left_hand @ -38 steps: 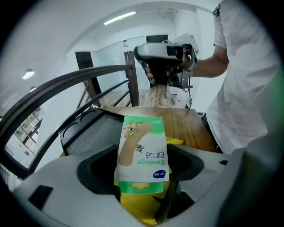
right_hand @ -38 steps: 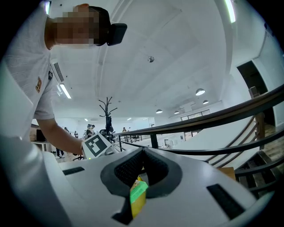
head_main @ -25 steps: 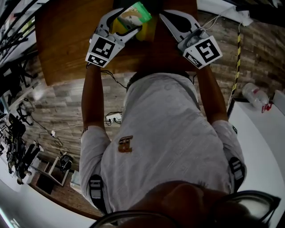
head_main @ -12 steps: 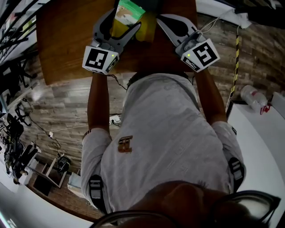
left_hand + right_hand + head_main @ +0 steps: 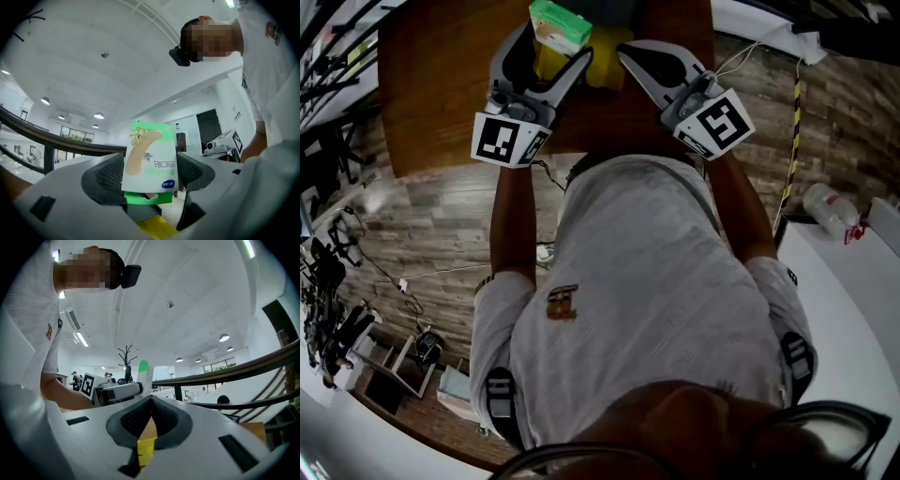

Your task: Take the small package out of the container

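– Over the far edge of the wooden counter (image 5: 441, 94), your left hand-held gripper (image 5: 555, 45) pinches the small package (image 5: 560, 25), one pad pressed flat on each broad face.

– Your left gripper view agrees: a green and white card packet (image 5: 151, 157) stands between the pads of that hand-held gripper (image 5: 150, 171). Its long axis runs along the jaws and points away from your hand.

– Your right hand-held gripper (image 5: 630, 52) sits just beside it. Its jaws are pressed together, seemingly on the rim of the yellow container (image 5: 605, 66).

– Yes, a yellow edge (image 5: 145, 448) shows low between the closed pads of that hand-held gripper (image 5: 151, 401).

– So the package lies to the left of your right hand, above and just beyond the container. A little yellow (image 5: 152, 229) shows under it in the left gripper view.

– Whether its lower edge is fully clear of the container, you cannot tell from these views. The left hand has it, so the left hand should carry it away.

– Count: one package, one container, two hand-held grippers.
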